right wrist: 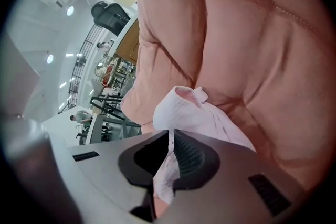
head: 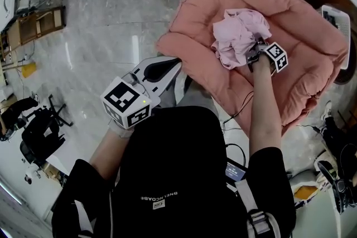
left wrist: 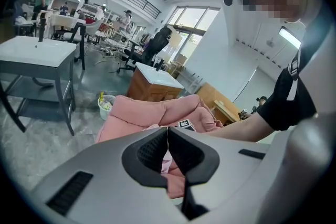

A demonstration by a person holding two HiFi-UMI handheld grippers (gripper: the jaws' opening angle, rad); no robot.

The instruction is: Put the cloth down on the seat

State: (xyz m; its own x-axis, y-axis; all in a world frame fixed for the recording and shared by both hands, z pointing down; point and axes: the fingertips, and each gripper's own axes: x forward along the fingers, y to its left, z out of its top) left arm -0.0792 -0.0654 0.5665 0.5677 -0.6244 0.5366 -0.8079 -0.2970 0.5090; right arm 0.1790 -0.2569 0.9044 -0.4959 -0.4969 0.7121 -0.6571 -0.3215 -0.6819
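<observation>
Head view: cloth, pale pink, crumpled in a heap on the padded seat, well in from its edges. Floor open to the left. Right hand-held gripper sits at the heap's near side.

Left gripper view: left hand-held gripper, jaws closed together with nothing between, short of the seat.

Right gripper view: jaws pinched on a cloth fold. Cloth looks light and limp, not slippery; any fold would take a grip. It should settle where released.

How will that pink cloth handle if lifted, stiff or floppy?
Probably floppy: the cloth lies crumpled in folds on the seat. Likely light, since the right gripper holds it by one pinched fold. It should slump, not roll.
</observation>
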